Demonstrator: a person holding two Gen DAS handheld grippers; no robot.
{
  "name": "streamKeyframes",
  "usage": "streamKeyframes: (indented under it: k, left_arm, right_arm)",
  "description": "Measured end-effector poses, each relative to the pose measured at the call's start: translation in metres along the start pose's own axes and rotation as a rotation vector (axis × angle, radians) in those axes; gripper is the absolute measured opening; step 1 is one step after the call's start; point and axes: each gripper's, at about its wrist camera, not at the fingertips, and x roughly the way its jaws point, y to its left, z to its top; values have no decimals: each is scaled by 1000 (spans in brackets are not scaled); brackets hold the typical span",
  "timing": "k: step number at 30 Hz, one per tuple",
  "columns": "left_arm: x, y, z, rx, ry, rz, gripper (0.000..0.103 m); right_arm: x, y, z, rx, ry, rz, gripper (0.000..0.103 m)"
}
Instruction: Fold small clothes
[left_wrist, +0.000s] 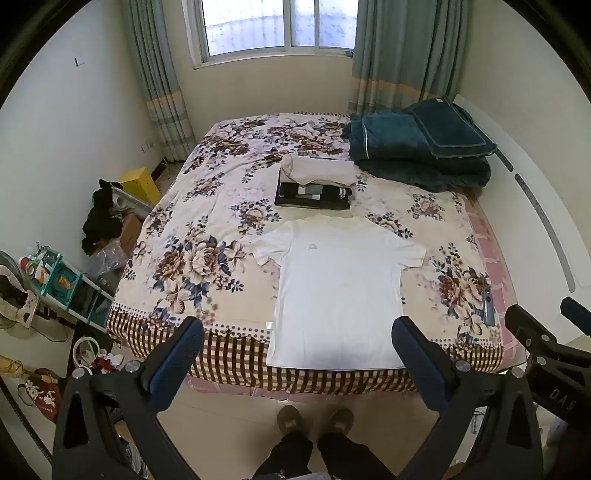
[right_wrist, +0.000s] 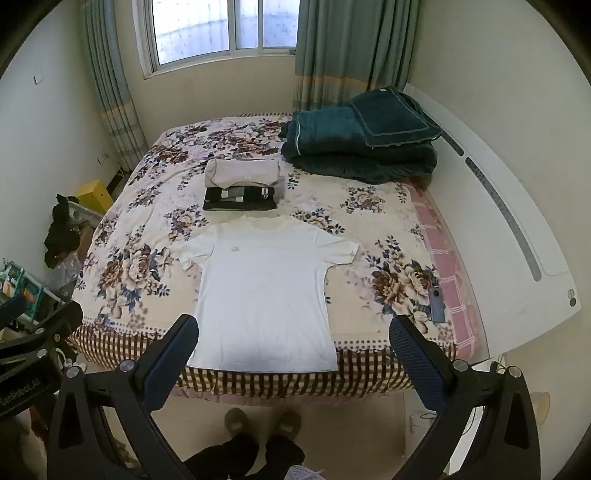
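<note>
left wrist view: the left gripper (left_wrist: 295, 339) hangs above the foot of the bed (left_wrist: 229, 354) with its two blue-padded fingers (left_wrist: 173, 354) spread wide and nothing between them. the white t-shirt (left_wrist: 338, 291) lies flat and face up on the floral bedsheet (left_wrist: 207, 221), collar toward the window, both short sleeves spread, hem at the checked border nearest the person. the step in hand looks like the first fold, not yet begun. to do it well, each gripper should probably pinch one side of the shirt, at shoulder and hem along one line, taking both layers, then carry that side over evenly so the edge stays straight and no crease bunches. count here: one flat shirt; one stack of folded clothes (left_wrist: 316, 184) just beyond the collar, a beige piece on top of a dark one, so at least two; one teal quilt (left_wrist: 417, 155) with one cushion on it; two slippers (left_wrist: 314, 421) on the floor.

right wrist view: the right gripper (right_wrist: 293, 338) is likewise wide open and empty, held back from the hem. the t-shirt (right_wrist: 262, 291) sits centred between its fingers (right_wrist: 417, 362). one phone (right_wrist: 437, 304) lies on the sheet to the right, well apart from the shirt. the same single stack (right_wrist: 242, 184) and single quilt (right_wrist: 354, 147) show.
</note>
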Motion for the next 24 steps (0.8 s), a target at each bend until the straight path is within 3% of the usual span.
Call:
streamKeyframes:
  k: [24]
  left_arm:
    - [-23, 6, 12, -17, -30, -8, 103]
  right_arm:
    - [-20, 7, 1, -19, -18, -10, 103]
